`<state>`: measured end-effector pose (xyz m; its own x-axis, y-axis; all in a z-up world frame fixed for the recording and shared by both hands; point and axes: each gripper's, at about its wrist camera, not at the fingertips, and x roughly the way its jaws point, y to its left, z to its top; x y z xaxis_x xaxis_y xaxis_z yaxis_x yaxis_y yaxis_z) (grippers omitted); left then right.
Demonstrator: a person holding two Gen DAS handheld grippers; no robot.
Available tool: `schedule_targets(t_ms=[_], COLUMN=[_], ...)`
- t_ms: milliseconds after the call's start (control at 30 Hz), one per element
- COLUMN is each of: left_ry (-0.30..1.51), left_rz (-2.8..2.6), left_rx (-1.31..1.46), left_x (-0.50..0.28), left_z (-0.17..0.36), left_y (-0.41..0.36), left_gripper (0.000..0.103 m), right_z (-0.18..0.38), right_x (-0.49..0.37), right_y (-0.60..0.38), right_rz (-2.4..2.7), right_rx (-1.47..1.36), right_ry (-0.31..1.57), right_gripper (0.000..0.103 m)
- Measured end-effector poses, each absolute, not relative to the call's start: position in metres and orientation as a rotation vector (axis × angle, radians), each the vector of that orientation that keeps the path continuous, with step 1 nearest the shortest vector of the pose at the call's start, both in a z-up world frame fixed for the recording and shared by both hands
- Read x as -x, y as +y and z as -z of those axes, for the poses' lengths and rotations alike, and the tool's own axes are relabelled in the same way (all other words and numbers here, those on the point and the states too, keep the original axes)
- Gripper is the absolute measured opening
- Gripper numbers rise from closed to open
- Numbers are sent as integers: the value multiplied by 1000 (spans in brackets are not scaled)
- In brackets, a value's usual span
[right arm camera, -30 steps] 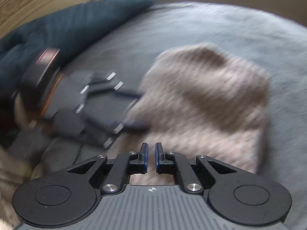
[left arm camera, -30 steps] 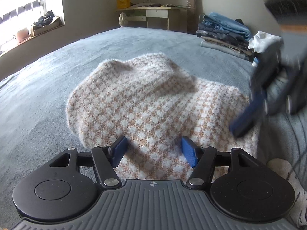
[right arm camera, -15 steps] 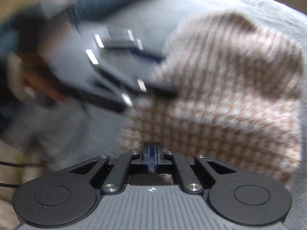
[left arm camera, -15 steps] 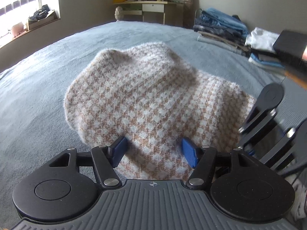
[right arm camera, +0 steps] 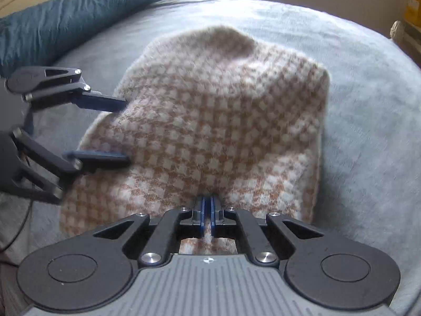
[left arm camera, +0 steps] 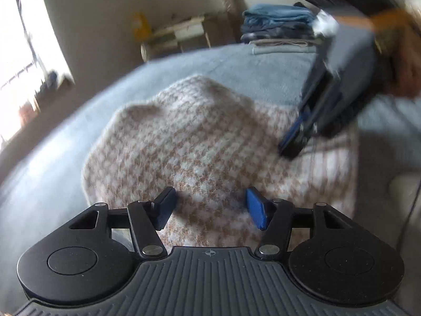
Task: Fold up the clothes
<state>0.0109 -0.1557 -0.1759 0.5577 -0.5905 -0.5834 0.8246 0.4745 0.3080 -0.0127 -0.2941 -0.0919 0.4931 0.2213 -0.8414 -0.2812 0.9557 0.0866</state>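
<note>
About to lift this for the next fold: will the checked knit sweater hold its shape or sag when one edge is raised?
Probably sags: the checked knit sweater already lies in soft humps and dips on the bed. It looks thick and fuzzy, so likely grippy against the pads, not slippery. The right claw is shut at its near edge; the left claw is closing, pads apart, so raising one side alone would likely drape unevenly.

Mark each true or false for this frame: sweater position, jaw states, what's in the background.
1. The checked sweater lies on the grey-blue bedspread. True.
2. The right gripper is wide open. False: its jaws are shut, pressing into the knit.
3. The left gripper has its jaws apart, closing, over the sweater's edge. True.
4. A pile of folded clothes sits behind the sweater. True.
5. The sweater hangs in the air. False: it rests on the bed.
</note>
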Motion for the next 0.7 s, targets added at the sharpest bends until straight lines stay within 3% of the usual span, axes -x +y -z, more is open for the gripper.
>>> schedule_targets(t_ms=[100,200,367,433,567,633,700], left_ry=[518,479,592,590,557,552,596], left_rz=[911,878,820,824,765,735,732], left_rx=[-469,-396,-395,-363,-317,-303,-330], left_x=[-34,-48,-68,-70,-92,-105,-115], left_z=[153,133,162,152,138,137,158], left_y=[-147,-147,-162,-157,-163,-168,-173], left_gripper=[58,58,60,60,59,59,61], right_z=[64,47,97,88,46,47,78], right_x=[9,-2,-33,-42,-60,-80,-104], right_y=[-295,-303,-317,-318,-321,-325,-331], right_rz=[-293,-244,-179,-180,-187,-158,-125], right_rx=[64,80,21,15,5,-6,-8], right_ry=[1021,913,987,1000,843,788,873], right_gripper=[3,3,2,3,4,4,4])
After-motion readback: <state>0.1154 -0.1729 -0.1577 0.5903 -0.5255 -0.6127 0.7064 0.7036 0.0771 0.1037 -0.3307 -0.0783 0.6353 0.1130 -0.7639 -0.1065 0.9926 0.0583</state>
